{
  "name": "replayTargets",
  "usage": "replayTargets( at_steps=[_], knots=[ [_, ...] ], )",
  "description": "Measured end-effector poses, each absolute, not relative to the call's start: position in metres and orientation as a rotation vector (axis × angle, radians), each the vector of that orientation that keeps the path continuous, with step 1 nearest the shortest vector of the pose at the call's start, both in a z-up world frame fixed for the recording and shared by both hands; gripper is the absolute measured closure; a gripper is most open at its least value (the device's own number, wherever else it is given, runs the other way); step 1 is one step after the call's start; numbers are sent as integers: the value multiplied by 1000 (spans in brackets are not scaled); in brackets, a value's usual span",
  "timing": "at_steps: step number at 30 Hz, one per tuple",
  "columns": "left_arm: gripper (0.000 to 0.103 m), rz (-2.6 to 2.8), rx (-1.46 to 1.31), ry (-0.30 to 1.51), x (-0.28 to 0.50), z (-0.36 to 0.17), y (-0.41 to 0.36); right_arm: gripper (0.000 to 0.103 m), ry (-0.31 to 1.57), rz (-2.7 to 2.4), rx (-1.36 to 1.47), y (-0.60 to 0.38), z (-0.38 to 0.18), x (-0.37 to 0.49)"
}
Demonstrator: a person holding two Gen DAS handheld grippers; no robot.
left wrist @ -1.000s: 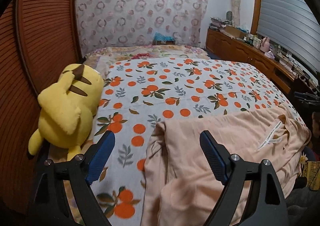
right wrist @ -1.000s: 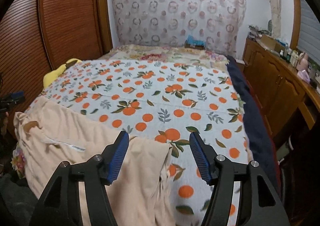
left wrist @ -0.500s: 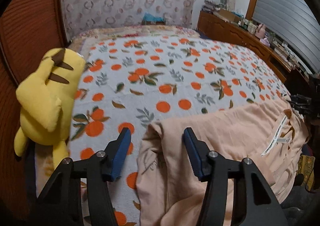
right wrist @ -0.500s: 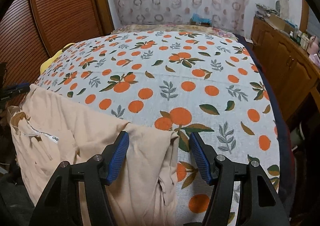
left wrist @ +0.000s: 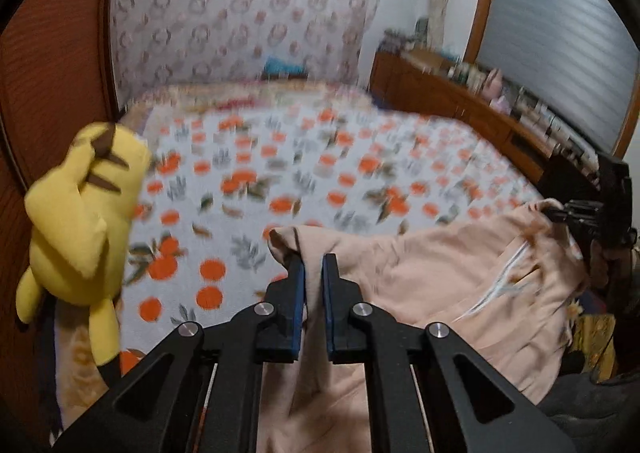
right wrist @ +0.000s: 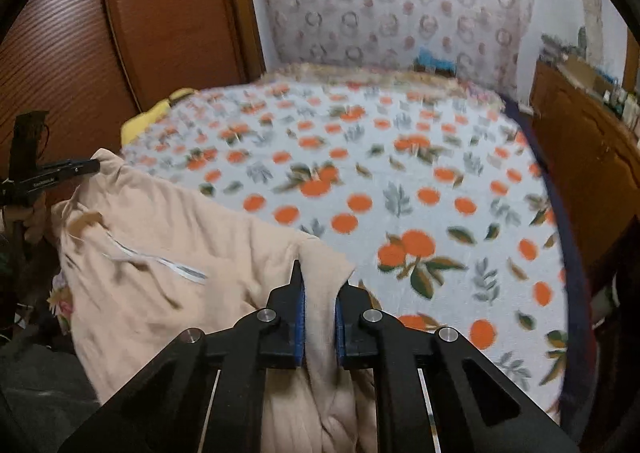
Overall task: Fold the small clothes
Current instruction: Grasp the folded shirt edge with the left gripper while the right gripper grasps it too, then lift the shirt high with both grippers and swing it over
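garment: peach garment (left wrist: 448, 277), lying crumpled across the near edge of the bed, over the orange-print blanket (left wrist: 304, 181). a white label strip (left wrist: 496, 285) shows on its upper face.
handling: soft, light and limp, my read. no stiffness, so it will sag and bunch between your two grips. not fragile and not slippery, but thin cloth can creep out of a shallow pinch.
where to hold: at the corners or along a hem, and through every layer at that spot. a pinch mid-panel will just tent the cloth.
left gripper: your left gripper (left wrist: 314, 265) has just been closing, with cloth between the jaws; it now clamps the garment's left far corner, which puckers at the tips.
right gripper: your right gripper (right wrist: 318, 285) has just been closing too, with cloth between the jaws; it now clamps a bunched fold near the right far corner, fabric bulging up between the blue pads (right wrist: 301, 317).
step: both corners taken and no fold made yet, as i judge it.
risk: the right grip looks like a wad, not a clean edge, so the fold line may come out skewed.
surroundings: yellow plush toy (left wrist: 80, 221) at the blanket's left edge, clear of the garment. wooden cabinet (right wrist: 584, 141) along the right side.
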State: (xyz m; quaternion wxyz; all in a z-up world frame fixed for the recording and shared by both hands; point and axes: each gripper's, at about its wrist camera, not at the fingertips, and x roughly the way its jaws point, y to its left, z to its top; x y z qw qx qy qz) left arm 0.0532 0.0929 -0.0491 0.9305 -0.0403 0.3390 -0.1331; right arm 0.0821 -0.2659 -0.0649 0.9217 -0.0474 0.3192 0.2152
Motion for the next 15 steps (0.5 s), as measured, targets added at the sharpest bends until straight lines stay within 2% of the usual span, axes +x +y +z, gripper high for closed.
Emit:
replayTargets(
  at_steps=[15],
  knots=[
    [94, -255, -90, 251, -16, 120, 112, 93, 222, 359, -137, -303, 102, -20]
  ],
)
